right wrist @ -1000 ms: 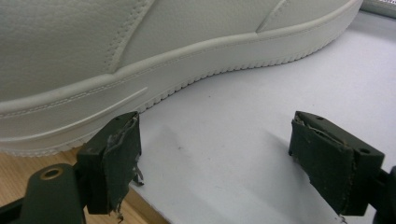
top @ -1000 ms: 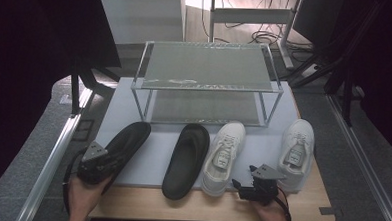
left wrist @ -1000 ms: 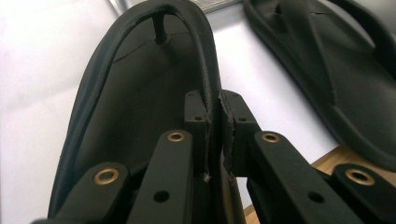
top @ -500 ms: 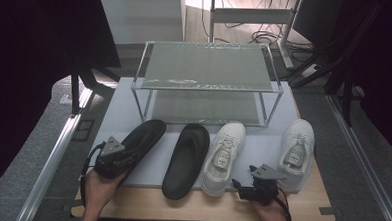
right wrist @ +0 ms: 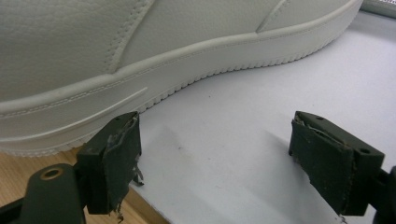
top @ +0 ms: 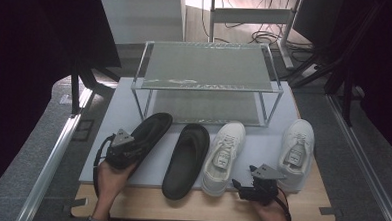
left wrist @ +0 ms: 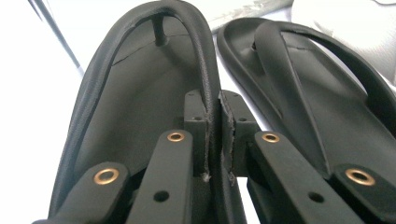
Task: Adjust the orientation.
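My left gripper (top: 132,148) is shut on the strap of a black flip-flop (top: 150,131) at the left of the grey mat (top: 134,100). In the left gripper view the pads pinch that thin strap (left wrist: 213,140), with the flip-flop's footbed (left wrist: 135,102) to their left. A second black flip-flop (top: 187,157) (left wrist: 308,98) lies just to its right. Two white sneakers (top: 224,154) (top: 296,150) lie further right. My right gripper (top: 255,185) (right wrist: 219,163) stands open near the front edge, between the sneakers, with nothing between its pads; one sneaker's sole (right wrist: 140,60) is close beside it.
A two-level metal rack with mesh shelves (top: 206,66) stands at the back of the mat. The wooden table's front edge (top: 190,205) shows below the mat. Metal rails (top: 57,154) run along both sides, and cables lie on the floor behind.
My left gripper has carried the black flip-flop to the right and away from the person, closer to the second flip-flop. The right gripper has stayed put.
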`<state>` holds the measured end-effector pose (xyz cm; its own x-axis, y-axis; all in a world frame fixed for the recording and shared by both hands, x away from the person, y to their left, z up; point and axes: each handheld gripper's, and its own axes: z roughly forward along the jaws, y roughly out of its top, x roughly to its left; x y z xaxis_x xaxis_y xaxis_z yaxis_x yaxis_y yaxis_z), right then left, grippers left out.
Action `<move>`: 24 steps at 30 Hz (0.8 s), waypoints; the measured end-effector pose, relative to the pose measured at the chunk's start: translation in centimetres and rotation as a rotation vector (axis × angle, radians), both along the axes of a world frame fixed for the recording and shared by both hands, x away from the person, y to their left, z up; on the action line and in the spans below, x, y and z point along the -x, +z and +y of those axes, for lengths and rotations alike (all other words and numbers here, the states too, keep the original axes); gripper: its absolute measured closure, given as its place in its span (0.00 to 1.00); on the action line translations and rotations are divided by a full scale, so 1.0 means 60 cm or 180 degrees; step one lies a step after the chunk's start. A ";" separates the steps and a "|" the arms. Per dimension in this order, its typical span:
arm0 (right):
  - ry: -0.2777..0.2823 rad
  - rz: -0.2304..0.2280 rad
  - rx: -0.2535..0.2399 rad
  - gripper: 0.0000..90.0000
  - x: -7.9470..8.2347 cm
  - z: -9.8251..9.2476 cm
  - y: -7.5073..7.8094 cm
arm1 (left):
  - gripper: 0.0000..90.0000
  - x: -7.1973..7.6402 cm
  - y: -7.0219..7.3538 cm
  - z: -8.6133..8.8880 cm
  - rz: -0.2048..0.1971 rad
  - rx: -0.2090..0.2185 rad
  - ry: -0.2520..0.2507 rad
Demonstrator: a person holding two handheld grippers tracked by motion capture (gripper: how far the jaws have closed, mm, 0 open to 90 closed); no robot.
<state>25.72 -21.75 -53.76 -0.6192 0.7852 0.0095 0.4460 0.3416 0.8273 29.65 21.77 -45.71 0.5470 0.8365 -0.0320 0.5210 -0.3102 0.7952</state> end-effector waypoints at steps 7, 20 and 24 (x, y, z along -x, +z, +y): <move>0.0001 0.0000 0.0000 0.19 0.000 0.000 0.000 | 0.91 -0.026 -0.006 -0.025 -0.0050 -0.0016 0.0072; 0.0001 0.0000 -0.0001 0.19 0.000 0.000 0.000 | 0.90 -0.079 -0.015 -0.072 -0.0124 -0.0025 0.0268; 0.0001 0.0000 -0.0003 0.19 0.000 0.000 0.000 | 0.90 -0.095 -0.019 -0.088 -0.0181 -0.0095 0.0347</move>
